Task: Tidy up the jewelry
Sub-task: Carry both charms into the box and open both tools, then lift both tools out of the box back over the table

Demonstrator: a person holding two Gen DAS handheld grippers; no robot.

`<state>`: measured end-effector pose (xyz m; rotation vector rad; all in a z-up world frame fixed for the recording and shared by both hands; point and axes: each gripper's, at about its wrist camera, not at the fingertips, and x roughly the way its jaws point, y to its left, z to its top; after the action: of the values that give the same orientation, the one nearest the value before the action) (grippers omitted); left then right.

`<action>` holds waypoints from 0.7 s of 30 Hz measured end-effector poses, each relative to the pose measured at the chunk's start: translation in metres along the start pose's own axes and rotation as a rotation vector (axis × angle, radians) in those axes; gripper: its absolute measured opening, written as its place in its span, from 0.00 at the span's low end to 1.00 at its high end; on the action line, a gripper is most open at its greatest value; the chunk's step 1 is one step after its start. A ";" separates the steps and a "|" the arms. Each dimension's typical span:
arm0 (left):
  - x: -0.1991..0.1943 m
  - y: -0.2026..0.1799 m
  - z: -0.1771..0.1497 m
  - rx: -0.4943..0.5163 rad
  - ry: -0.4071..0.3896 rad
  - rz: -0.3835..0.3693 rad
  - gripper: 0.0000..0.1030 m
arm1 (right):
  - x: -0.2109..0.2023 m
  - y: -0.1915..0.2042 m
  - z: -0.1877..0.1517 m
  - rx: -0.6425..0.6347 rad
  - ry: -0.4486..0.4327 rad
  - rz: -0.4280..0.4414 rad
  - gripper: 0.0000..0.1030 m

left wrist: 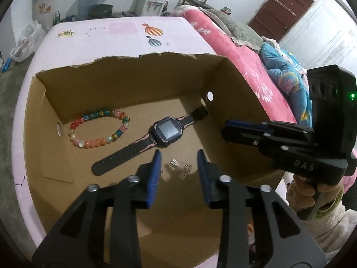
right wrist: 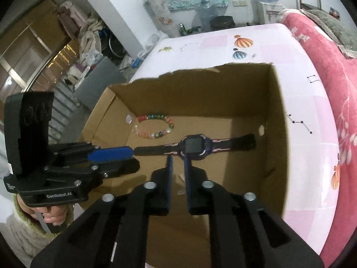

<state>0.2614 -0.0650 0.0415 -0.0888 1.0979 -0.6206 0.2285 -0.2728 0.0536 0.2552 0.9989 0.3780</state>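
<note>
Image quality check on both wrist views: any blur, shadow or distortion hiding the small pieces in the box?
Left wrist view: heavy fisheye bending, dim indoor light; the bead bracelet, watch and small metal pieces stay readable. Right wrist view: the cardboard box has its right inner wall in deep shadow; the metal pieces show only as pale blurs between the right hand-held gripper fingers.

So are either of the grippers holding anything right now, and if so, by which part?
Nothing is held. The left gripper is open above the small metal pieces in the cardboard box; the right gripper stands slightly open with nothing between its pads.
</note>
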 end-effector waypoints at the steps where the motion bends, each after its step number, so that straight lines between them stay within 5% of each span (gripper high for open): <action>1: -0.001 0.001 0.001 0.000 -0.004 0.001 0.35 | 0.000 -0.002 0.002 0.001 -0.005 -0.002 0.15; 5: -0.008 0.001 0.002 0.007 -0.019 0.024 0.43 | -0.013 -0.006 0.005 0.007 -0.043 -0.018 0.17; 15: -0.059 -0.017 -0.018 0.073 -0.141 0.126 0.75 | -0.073 0.010 -0.013 -0.022 -0.195 -0.058 0.60; 21: -0.103 -0.030 -0.062 0.091 -0.233 0.175 0.88 | -0.119 0.019 -0.052 -0.015 -0.299 -0.108 0.70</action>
<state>0.1649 -0.0232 0.1062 0.0139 0.8405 -0.4890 0.1227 -0.3036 0.1243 0.2351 0.7120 0.2401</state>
